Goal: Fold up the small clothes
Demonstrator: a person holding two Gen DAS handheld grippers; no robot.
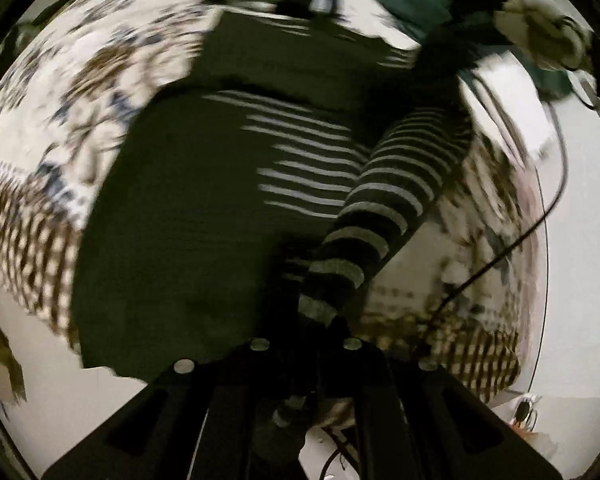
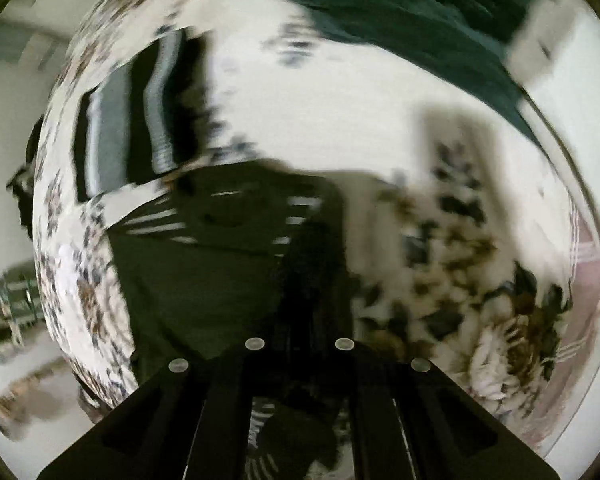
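Round counter (image 2: 340, 120) under floral cloth (image 1: 80, 80). Dark striped garment (image 1: 180, 220) spread at centre; folded striped piece (image 2: 140, 120) beyond it; green fabric (image 2: 400, 12) near far edge.

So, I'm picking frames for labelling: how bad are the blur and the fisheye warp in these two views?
Left wrist view: the striped sleeve near the lens is fairly crisp, while the floral tablecloth is streaked. Right wrist view: blurred all over, the dark garment is an underexposed mass and the folded striped piece is smeared. Both views bend the table into a ball.
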